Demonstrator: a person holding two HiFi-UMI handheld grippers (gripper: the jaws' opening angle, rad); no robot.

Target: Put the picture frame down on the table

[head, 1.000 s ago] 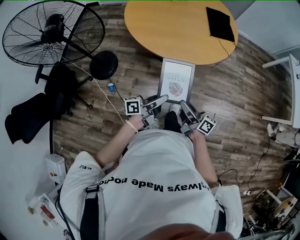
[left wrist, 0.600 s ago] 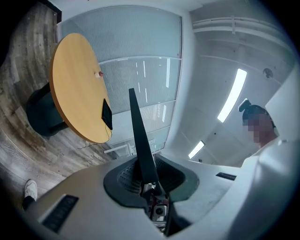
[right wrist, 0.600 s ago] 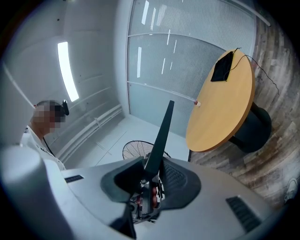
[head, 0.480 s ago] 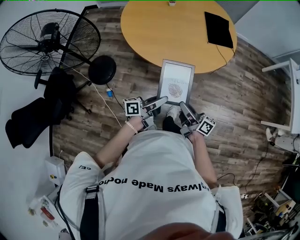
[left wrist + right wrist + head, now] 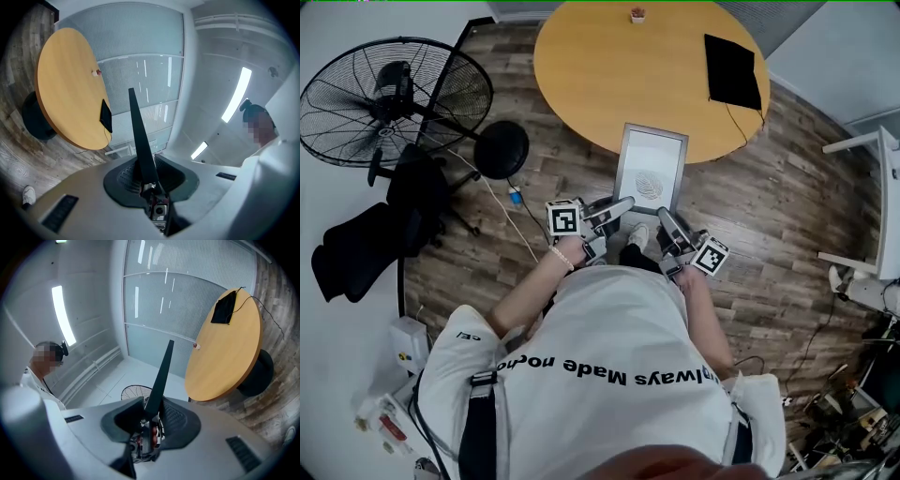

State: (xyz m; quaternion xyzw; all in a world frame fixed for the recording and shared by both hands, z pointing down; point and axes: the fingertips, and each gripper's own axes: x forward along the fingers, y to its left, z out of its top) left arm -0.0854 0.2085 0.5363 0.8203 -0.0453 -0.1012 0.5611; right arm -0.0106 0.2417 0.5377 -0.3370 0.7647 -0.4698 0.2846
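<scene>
I hold a picture frame [image 5: 651, 170] with a grey border and a white leaf print, held in the air in front of the round wooden table [image 5: 619, 66]. My left gripper [image 5: 622, 205] is shut on its lower left edge; my right gripper [image 5: 664, 217] is shut on its lower right edge. In the left gripper view the picture frame [image 5: 139, 136] shows edge-on as a thin dark strip between the jaws. The right gripper view shows the picture frame [image 5: 160, 375] the same way, with the table [image 5: 227, 348] to the right.
A black pad [image 5: 732, 71] with a cord lies on the table's right side, and a small pot [image 5: 637, 15] stands at its far edge. A standing fan [image 5: 394, 90], a black chair [image 5: 375, 230] and the table's black base [image 5: 501, 149] are on the left. White furniture [image 5: 877, 206] is at right.
The frame has moved forward and up toward the table edge with both grippers still on it; the view has shifted to show more of the table.
</scene>
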